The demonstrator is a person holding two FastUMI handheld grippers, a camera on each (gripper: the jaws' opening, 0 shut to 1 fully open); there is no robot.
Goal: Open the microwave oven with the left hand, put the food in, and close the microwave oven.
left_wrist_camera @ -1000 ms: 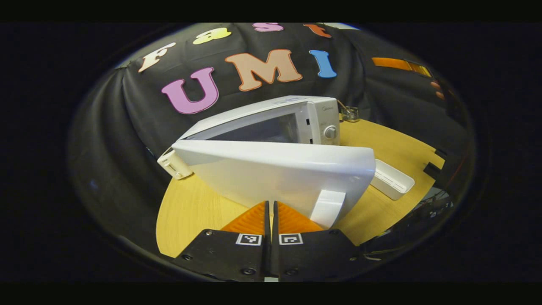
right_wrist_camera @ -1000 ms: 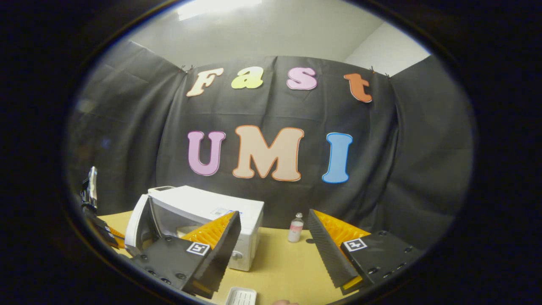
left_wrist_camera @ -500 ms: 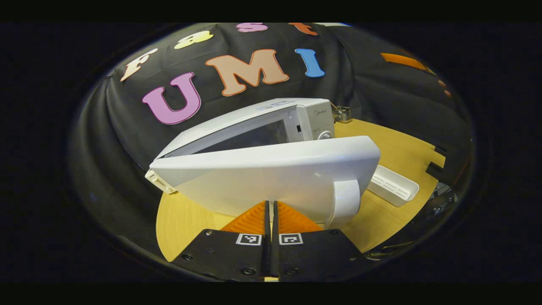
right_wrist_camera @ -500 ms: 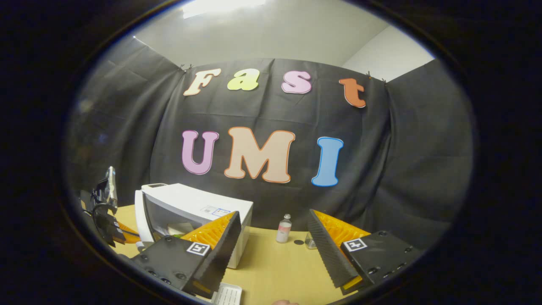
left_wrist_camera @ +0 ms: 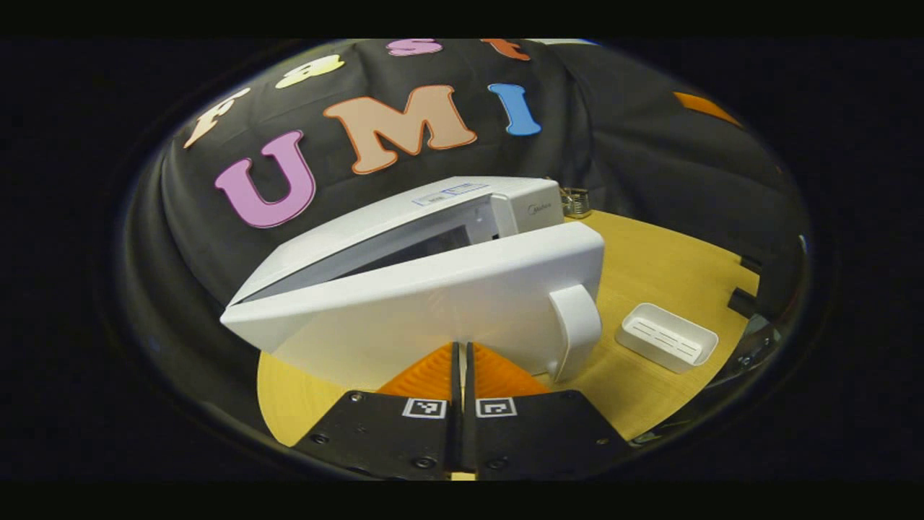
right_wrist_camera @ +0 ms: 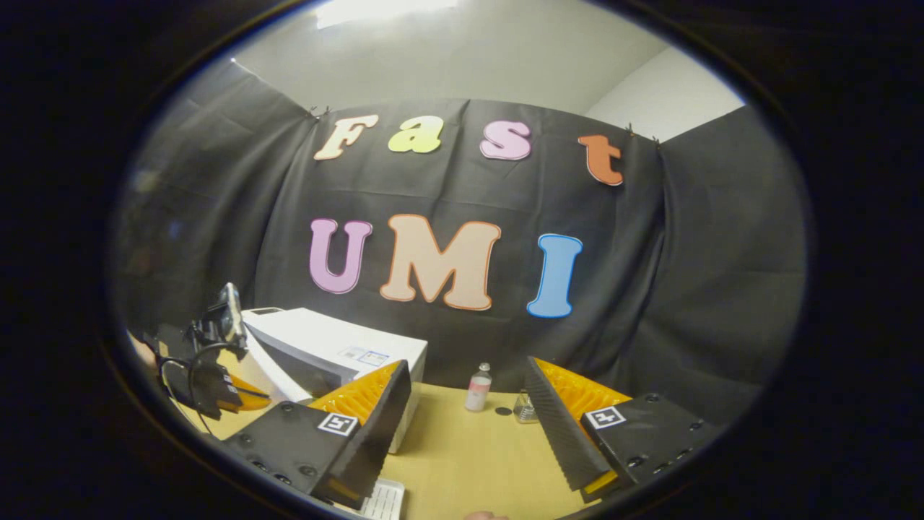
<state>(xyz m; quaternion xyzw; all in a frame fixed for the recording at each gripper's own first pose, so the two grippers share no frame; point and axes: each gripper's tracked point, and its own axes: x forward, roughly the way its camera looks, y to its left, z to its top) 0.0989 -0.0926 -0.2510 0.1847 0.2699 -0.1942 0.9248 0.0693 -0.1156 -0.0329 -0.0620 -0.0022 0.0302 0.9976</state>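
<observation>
Hinge edge: microwave oven door hinges at about 9 o'clock in the left gripper view; gap to the cabinet widens toward 3 o'clock, so the door is ajar, not latched.
Left gripper: fingers pressed together, nothing between them, tips at or against the door's outer face; contact unclear.
Door axis: long axis runs 9 to 3 o'clock; handle at about 2 o'clock from the tips.
Judgement: closing push goes toward 12 o'clock; left gripper nearer.
Food: cannot tell, presumably inside.
Tray: on surface, 3 o'clock.
Right gripper: fingers spread, empty, well apart from the oven.
</observation>
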